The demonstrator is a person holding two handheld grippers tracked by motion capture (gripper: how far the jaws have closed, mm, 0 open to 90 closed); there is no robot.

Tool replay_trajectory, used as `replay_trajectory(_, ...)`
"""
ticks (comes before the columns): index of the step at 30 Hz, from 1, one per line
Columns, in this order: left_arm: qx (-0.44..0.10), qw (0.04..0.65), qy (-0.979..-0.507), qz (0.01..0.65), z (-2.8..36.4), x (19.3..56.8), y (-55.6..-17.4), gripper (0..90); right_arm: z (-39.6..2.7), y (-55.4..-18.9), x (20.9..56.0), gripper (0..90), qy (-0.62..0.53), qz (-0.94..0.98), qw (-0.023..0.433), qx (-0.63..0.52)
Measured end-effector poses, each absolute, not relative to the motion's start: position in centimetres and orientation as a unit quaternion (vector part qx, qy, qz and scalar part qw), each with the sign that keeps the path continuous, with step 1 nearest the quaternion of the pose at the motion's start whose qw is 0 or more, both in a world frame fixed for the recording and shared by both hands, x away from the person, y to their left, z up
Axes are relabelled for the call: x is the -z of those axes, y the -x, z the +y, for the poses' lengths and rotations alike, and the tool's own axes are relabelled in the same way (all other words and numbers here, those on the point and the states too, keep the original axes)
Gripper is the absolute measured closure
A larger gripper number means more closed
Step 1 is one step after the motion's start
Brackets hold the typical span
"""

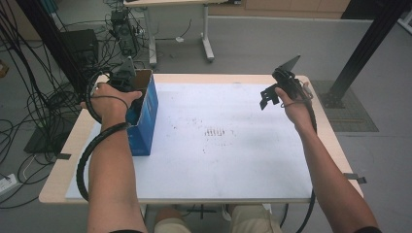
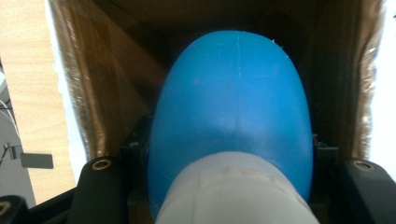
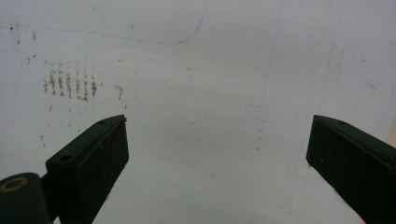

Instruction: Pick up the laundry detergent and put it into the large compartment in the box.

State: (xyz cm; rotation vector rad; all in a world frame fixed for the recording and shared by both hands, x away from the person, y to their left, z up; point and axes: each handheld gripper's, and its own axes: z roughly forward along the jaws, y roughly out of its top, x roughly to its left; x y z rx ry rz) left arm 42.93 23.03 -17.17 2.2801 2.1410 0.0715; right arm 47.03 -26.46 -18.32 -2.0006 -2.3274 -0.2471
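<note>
Blue bottle (image 2: 233,116) sits clenched between left gripper (image 1: 127,80) fingers inside the box (image 1: 148,114); right gripper (image 1: 272,97) fingers spread wide

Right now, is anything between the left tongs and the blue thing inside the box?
No. The left tongs reach into the open cardboard box and are shut on the blue rounded object, which sits between the jaws. Only the box's brown inner walls surround it. The right tongs hang open above the white mat.

White mat (image 1: 233,160) w/ brown smudges (image 1: 216,132) on wooden surface (image 1: 63,160); cables (image 1: 29,97) on floor, 2nd desk behind.
</note>
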Motion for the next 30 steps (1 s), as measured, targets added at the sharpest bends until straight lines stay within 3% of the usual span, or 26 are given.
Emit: replay_trajectory(30,-0.022,0.011,-0.728,0.685,23.18,17.55,-42.87,37.5,-26.20,-47.21,18.53,5.7,0.648,-0.757,0.033,0.077)
